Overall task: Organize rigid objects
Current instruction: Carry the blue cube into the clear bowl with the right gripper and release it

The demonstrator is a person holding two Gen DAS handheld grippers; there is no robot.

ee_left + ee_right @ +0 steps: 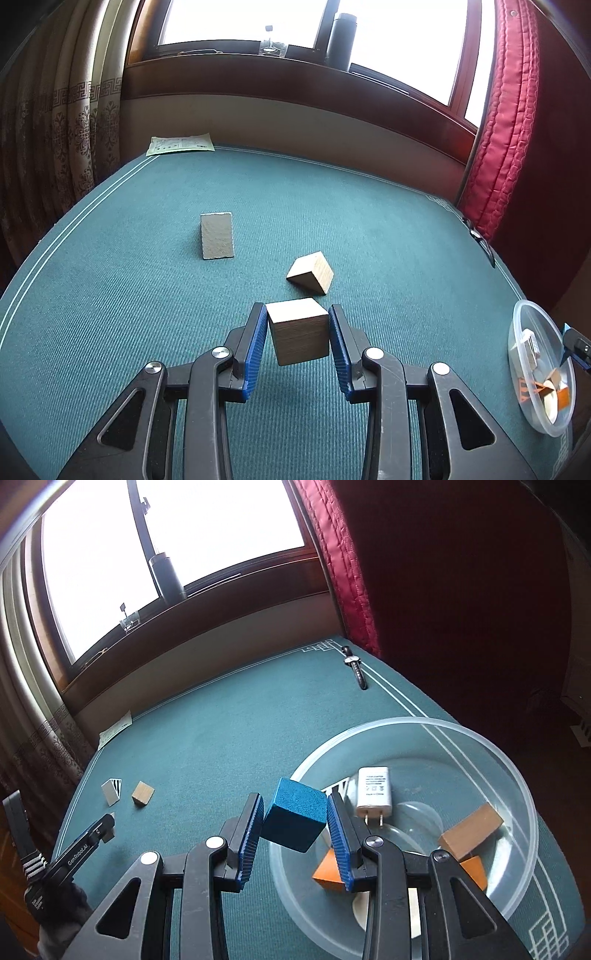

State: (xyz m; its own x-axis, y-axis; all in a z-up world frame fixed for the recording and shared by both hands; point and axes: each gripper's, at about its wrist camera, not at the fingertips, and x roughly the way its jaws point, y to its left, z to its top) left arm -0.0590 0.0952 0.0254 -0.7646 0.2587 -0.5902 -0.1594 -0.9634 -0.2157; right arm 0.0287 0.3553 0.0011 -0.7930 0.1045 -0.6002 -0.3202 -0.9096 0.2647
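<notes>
Between left gripper (297, 334) jaws: wood cube (297, 334), held on flat sides; looks light, stiff. Right gripper (295, 821) jaws clamp blue cube (294, 819) by bowl (480, 738) rim.

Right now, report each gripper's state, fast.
Left gripper: closed on the wooden cube, held off the cloth.
Right gripper: closed on the blue block, beside the clear bowl.

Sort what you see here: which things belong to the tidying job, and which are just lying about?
Job: wooden cube in left gripper; blue block in right gripper; clear bowl; loose wooden block; grey block.

Lying about: wristwatch; paper sheet; flask on the sill.
</notes>
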